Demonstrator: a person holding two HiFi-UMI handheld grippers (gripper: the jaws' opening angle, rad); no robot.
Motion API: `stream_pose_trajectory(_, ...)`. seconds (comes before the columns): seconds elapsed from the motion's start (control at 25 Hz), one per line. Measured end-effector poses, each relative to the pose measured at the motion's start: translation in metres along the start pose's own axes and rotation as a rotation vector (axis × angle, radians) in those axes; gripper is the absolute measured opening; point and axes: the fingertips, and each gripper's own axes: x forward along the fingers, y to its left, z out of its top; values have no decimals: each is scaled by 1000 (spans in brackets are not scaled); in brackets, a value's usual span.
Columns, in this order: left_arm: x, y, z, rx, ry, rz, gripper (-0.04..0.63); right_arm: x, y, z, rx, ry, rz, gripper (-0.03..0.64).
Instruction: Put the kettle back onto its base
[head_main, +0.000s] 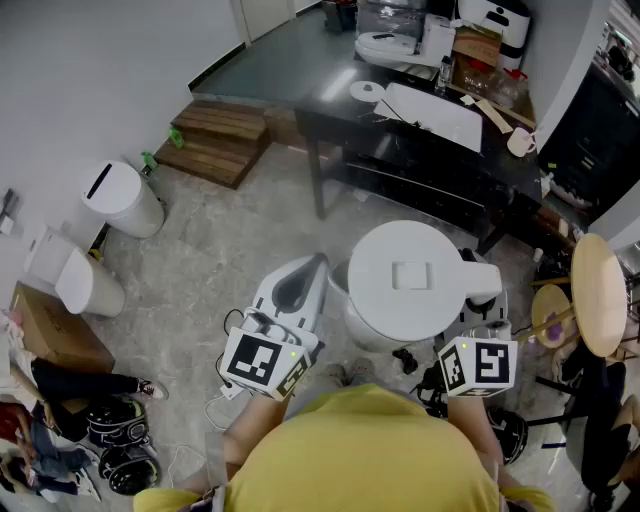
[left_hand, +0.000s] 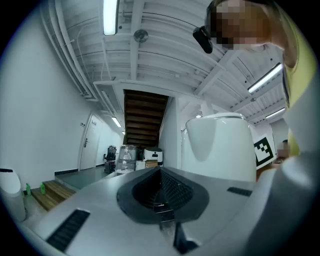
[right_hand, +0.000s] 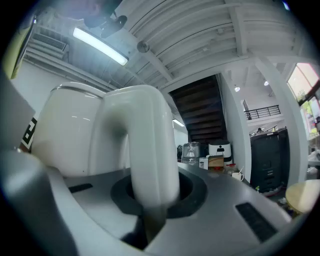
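Here the white kettle (head_main: 410, 275) hangs in the air over the grey floor (head_main: 230, 250), at the centre of the head view, with its flat lid facing the camera. The right claw (head_main: 482, 300) comes in from 5 o'clock and is clenched on the kettle's handle (head_main: 480, 275), which sticks out at the kettle's 3 o'clock side. In the right gripper view the curved handle (right_hand: 145, 140) runs down into the dark hollow between the two jaws of the right claw (right_hand: 155, 192), and the kettle's body (right_hand: 70, 135) fills the 9 o'clock side. The left claw (head_main: 312, 268) sits just beside the kettle at its 8 o'clock, apart from it, tip pointing to 1 o'clock. In the left gripper view the jaws of the left claw (left_hand: 162, 192) are pressed together with nothing between them, and the kettle (left_hand: 220, 145) stands at 2 o'clock beyond them. The dark counter (head_main: 300, 50) lies well apart from the kettle, at 12 o'clock in the head view. On it rests a flat round white disc (head_main: 366, 90) that looks like the kettle's base, with a white rectangular board (head_main: 430, 115) just beside it at 4 o'clock. A white bin (head_main: 120, 198) stands on the floor at 9 o'clock, wooden steps (head_main: 215, 140) at 11 o'clock, and a round wooden stool (head_main: 598, 295) at 3 o'clock.
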Motion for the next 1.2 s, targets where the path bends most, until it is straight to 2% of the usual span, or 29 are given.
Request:
stream_pose_trajectory(0.72, 13, 26, -10, -25, 5, -54, 3, 18, 9, -11, 12, 12, -53, 48)
stream_pose_trajectory(0.96, 48, 41, -17, -26, 4, -57, 3, 51, -9, -22, 25, 11, -57, 49)
stream_pose_trajectory(1.2, 111, 63, -17, -16, -35, -46, 3, 111, -41, -23, 21, -16, -34, 51)
